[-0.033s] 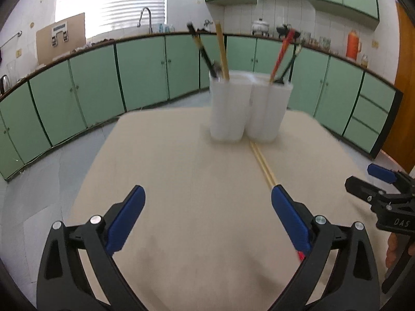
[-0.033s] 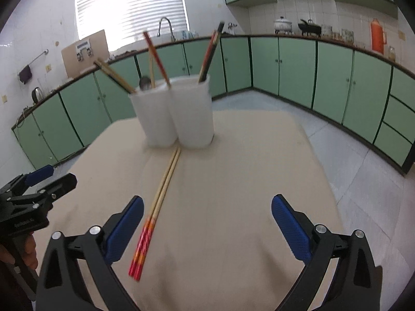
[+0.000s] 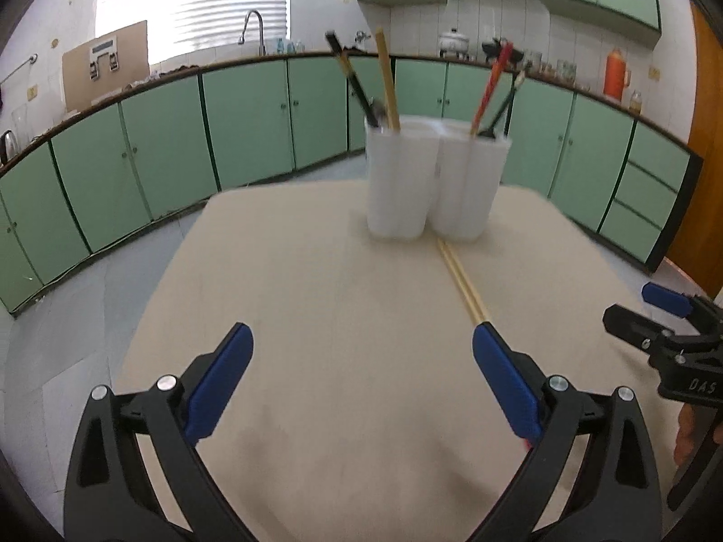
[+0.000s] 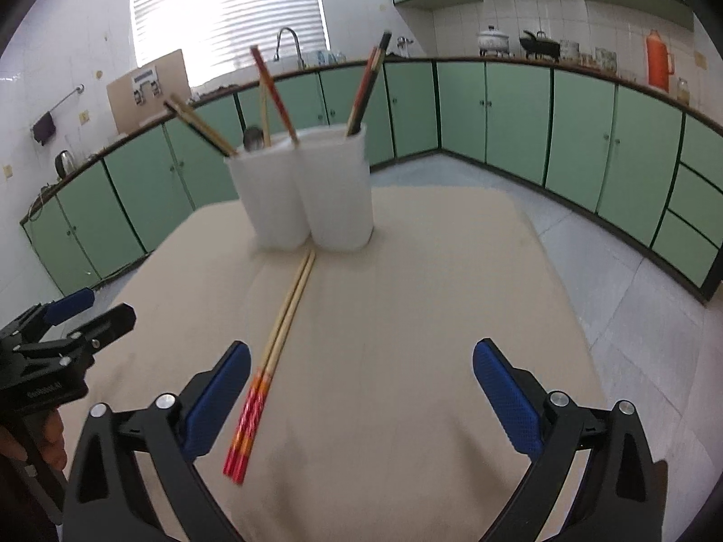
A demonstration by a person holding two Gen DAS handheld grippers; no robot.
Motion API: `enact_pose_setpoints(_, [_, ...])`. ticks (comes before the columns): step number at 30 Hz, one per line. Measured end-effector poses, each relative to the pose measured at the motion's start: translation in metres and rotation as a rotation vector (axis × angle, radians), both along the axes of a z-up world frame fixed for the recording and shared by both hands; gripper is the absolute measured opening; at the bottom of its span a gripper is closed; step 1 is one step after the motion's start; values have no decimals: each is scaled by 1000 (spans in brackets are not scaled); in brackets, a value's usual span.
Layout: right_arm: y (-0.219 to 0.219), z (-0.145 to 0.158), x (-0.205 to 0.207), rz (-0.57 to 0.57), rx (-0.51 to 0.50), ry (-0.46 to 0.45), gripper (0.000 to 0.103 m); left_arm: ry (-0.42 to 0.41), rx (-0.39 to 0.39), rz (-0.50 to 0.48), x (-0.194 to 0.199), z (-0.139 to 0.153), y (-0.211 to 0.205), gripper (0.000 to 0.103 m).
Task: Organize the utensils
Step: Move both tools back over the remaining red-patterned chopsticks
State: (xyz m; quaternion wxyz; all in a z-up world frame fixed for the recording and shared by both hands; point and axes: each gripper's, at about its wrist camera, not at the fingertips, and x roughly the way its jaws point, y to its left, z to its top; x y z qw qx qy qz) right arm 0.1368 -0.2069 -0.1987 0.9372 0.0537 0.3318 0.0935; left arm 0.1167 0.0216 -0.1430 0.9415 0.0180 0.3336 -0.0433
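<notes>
Beige tabletop [image 4: 429, 316]: cloth-like surface, bearing everything below.
White holders [image 4: 307, 194]: two tall plastic cups side by side, touching, at the far middle of the tabletop.
Holder contents: chopsticks and a spoon standing tilted; red chopsticks [image 4: 273, 90] and dark chopsticks [image 4: 368, 86] leaning out of the rims.
Loose chopsticks [image 4: 275, 352]: one pair, wooden with red patterned ends, lying flat and parallel; pale tips just short of the gap between the holders, red ends near the right gripper's left finger.
Left gripper [image 3: 361, 352]: spread wide, having just been opening; nothing between the blue pads [image 3: 221, 384], hovering over bare cloth, loose chopsticks passing behind its right finger.
Right gripper [image 4: 361, 361]: spread wide, having just been opening; nothing pinched, the chopsticks' red ends lying just inside its left pad [image 4: 217, 397].
Background: green cabinets [image 4: 583, 131] along the walls, bright window with blinds [image 4: 226, 13], orange flask [image 4: 657, 63] on the counter.
</notes>
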Motion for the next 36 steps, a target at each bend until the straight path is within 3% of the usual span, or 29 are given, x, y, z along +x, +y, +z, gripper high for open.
enact_pose_setpoints(9, [17,-22,-17,34,-31,57,94,79,43,-21,-15,-28,0,95])
enact_pose_setpoints(23, [60,-34,-24,154,-56,146,43,124,39,14,-18,-35,18,95])
enact_pose_setpoints(36, [68,-35,-20,156,-114,167,27,129,0,39,-16,-34,29,95])
